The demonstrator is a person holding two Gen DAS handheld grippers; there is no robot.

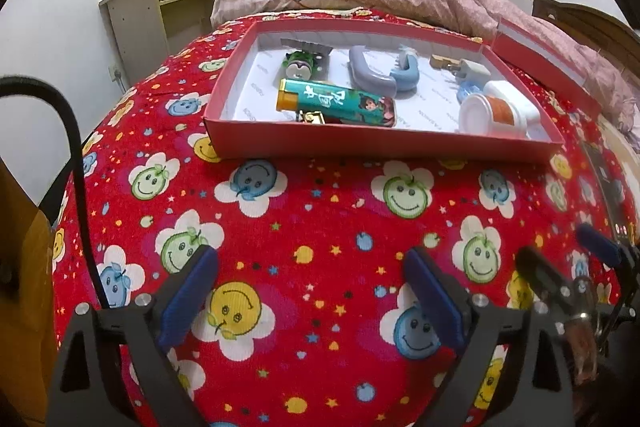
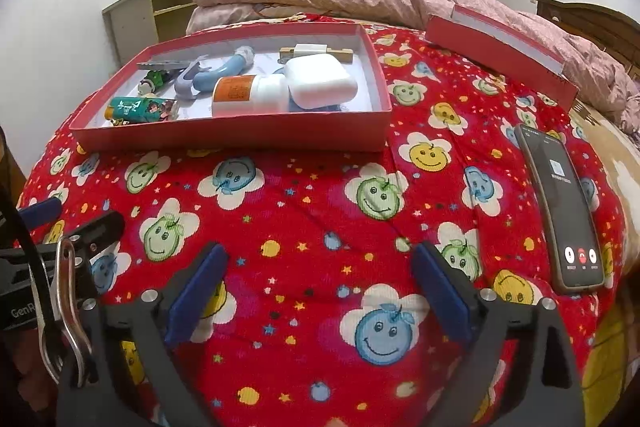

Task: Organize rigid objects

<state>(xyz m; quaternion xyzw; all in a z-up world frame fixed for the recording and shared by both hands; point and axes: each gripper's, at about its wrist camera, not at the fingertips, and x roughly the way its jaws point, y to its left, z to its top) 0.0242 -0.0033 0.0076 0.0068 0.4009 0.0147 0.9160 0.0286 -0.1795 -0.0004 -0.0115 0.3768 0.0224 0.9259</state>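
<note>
Rigid plastic oddments in shallow red cardboard box on quilted bedspread; both grippers' jaws wide, empty.

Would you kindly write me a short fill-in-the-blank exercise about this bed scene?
1. The white bottle with the orange label lies inside the red ____.
2. Both the left tongs and the right tongs are ____.
3. The phone lies ____ the box.

Missing words: box; open; outside
</note>
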